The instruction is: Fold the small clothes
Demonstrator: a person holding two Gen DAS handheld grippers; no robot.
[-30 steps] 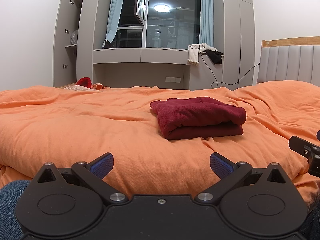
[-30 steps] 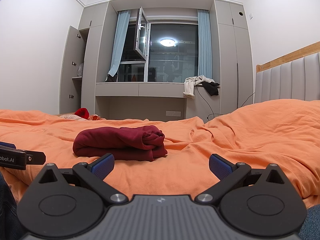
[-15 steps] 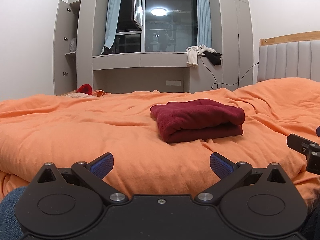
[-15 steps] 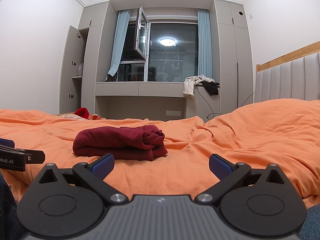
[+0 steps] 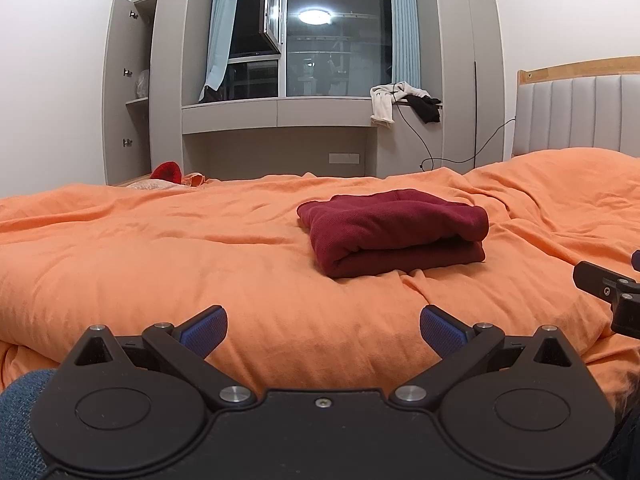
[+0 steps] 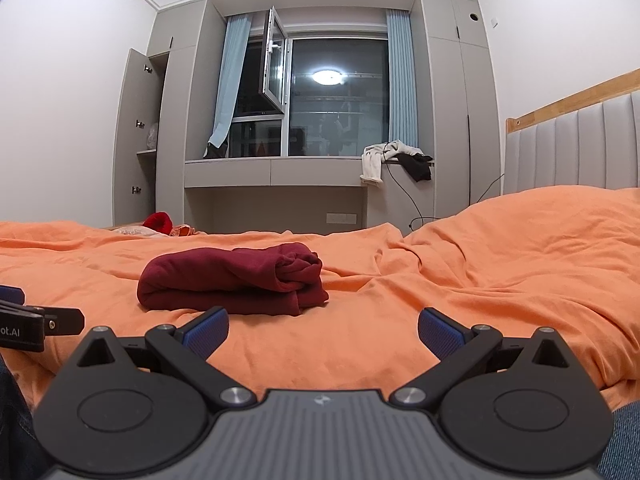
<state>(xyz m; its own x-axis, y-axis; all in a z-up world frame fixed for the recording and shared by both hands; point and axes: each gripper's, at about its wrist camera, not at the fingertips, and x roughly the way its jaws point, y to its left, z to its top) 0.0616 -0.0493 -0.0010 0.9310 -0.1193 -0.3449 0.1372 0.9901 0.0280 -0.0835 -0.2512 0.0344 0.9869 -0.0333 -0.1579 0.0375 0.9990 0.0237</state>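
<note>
A dark red garment [image 5: 394, 232] is seen folded into a compact, layered bundle on the orange duvet [image 5: 160, 264], lying at about one o'clock from the left gripper [image 5: 323, 326] and at about eleven o'clock from the right gripper [image 6: 322, 327], well apart from both. The bundle appears to have been set on a flat stretch of the bed, probably so that its layers stay stacked; the rolled, bunched end [image 6: 298, 266] is turned toward the headboard [image 6: 572, 152] side, while the smooth fold faces the left gripper. Both grippers are held low near the bed's edge with their blue pads [image 5: 204, 330] spread wide and nothing between them, a posture judged to mean that the folding is finished or paused, and the tools drawn back to leave the cloth undisturbed. The tip of the right gripper is seen at three o'clock in the left view, and part of the left gripper at nine o'clock in the right view, so the two are carried side by side. Compared with the picture of a second ago, the left view has been tilted a little upward, so that more of the window [image 5: 336, 40] is shown; the right view is nearly unchanged, and the garment has not been moved.
</note>
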